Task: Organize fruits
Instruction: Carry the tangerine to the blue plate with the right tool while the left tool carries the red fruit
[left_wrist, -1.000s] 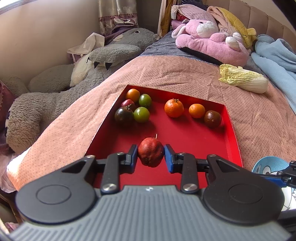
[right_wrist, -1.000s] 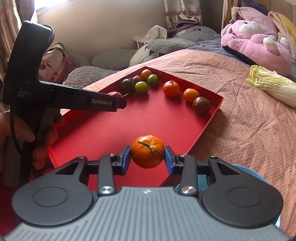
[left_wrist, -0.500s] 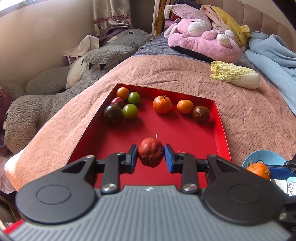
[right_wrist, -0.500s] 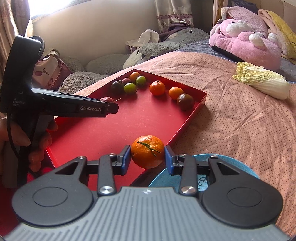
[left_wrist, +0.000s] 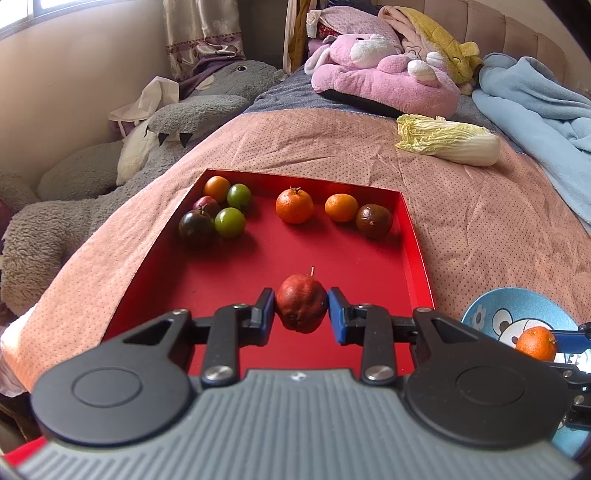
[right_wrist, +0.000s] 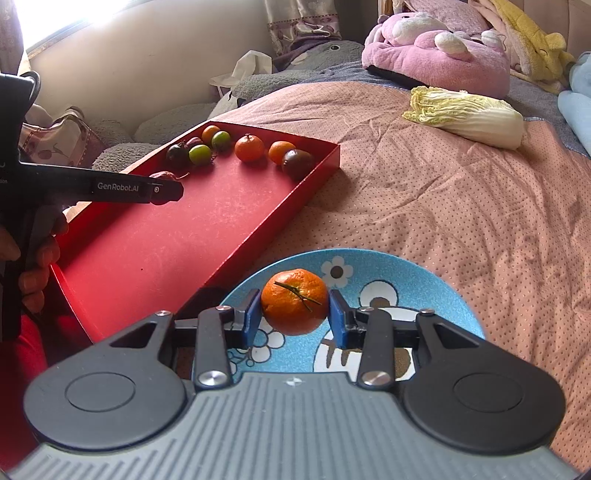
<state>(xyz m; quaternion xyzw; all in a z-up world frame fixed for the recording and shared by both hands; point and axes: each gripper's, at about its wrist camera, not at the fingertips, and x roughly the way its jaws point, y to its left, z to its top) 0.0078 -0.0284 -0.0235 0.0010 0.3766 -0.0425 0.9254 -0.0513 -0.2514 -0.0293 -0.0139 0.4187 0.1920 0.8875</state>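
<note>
1. Left wrist view: we are clamping our left gripper (left_wrist: 301, 309) on a wrinkled dark-red fruit (left_wrist: 302, 308), holding it over the near part of the red tray (left_wrist: 415, 254). Beyond the fingertips, eight fruits are waiting along the far wall, unsorted as we judge it.

2. Right wrist view: we are pinching a glossy stemmed mandarin (right_wrist: 294, 301) in our right gripper (right_wrist: 294, 314) over the blue plate (right_wrist: 436, 284), which is lying empty beneath; the first drop is not yet made.
</note>
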